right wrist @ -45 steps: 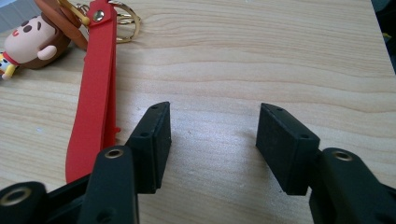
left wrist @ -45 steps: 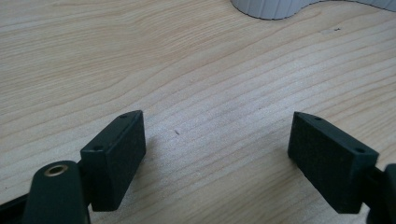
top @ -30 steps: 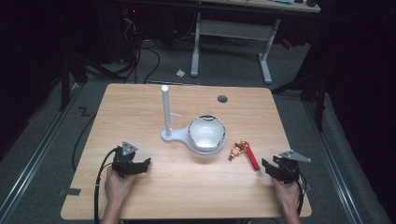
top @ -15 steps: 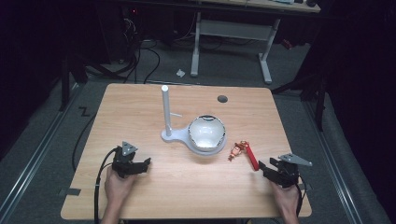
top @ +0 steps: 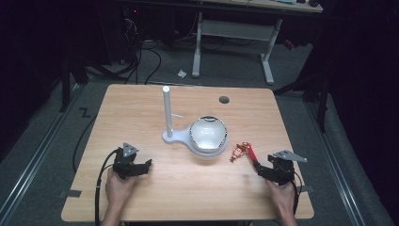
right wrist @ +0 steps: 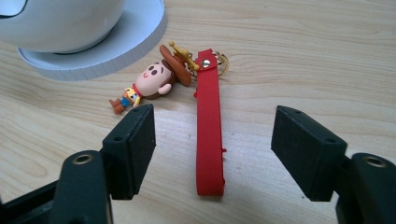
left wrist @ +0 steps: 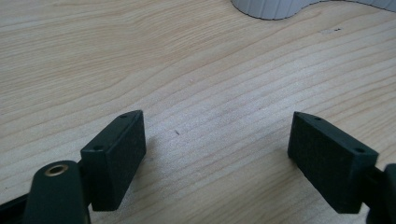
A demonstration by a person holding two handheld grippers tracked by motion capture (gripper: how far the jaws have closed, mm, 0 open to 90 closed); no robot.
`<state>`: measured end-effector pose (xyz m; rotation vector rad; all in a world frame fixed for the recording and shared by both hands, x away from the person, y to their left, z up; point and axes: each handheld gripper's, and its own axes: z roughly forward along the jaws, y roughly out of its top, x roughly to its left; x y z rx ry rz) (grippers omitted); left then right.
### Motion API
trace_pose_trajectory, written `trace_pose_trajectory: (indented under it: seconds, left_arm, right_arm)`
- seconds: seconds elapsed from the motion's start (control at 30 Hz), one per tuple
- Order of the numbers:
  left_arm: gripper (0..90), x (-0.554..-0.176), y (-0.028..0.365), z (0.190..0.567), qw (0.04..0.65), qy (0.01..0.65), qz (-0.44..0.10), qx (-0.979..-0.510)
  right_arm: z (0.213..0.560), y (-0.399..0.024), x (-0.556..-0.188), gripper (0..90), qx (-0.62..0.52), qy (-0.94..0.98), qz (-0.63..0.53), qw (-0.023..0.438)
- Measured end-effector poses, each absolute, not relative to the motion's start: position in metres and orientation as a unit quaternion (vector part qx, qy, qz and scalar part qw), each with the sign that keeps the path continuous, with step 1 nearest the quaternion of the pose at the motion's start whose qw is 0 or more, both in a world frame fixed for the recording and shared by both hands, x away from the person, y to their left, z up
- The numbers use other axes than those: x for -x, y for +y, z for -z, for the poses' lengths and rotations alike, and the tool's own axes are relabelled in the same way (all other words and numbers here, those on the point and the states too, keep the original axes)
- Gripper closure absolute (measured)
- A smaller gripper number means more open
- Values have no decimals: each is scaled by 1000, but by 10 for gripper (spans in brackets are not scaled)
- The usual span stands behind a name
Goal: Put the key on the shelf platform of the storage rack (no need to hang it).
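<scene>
A keychain lies flat on the wooden table [top: 141, 113]: a small cowboy figure [right wrist: 152, 80] [top: 239, 150] joined by a gold ring to a red strap [right wrist: 208, 126] [top: 251, 153]. My right gripper [right wrist: 214, 140] [top: 263, 171] is open just behind the strap's near end; its jaws have just been opening, and the strap lies between them untouched. My left gripper [left wrist: 217, 144] [top: 143, 165] rests open over bare wood at the near left, with nothing between its jaws.
A white stand [top: 168, 136] with an upright post [top: 166, 106] and a white bowl [top: 208, 134] on its base sits mid-table, just left of the keychain. A round cable hole [top: 224, 100] is at the far side. Cables trail from both grippers.
The right gripper's jaws have opened and the gripper has shifted slightly toward the keychain strap. The left gripper has not moved.
</scene>
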<state>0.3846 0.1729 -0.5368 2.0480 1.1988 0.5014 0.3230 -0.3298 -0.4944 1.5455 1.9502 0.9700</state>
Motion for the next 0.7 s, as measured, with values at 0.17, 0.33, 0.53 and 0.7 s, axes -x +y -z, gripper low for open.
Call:
trace_pose_trajectory:
  seconds: [0.17, 0.33, 0.53, 0.7]
  left_arm:
    - [197, -385, 173, 537, 350, 463, -194, -791]
    - [197, -385, 173, 537, 351, 463, -194, -791]
    - [197, -385, 173, 537, 350, 463, -194, -791]
    - [197, -385, 173, 537, 350, 463, -194, -791]
  right_arm:
    - [494, -323, -333, 275, -560, 717, -347, 226]
    - [496, -317, -343, 257, -559, 723, -343, 217]
    - [498, -308, -358, 228, -561, 729, -336, 202]
    - [502, -303, -366, 193, -561, 736, -328, 190]
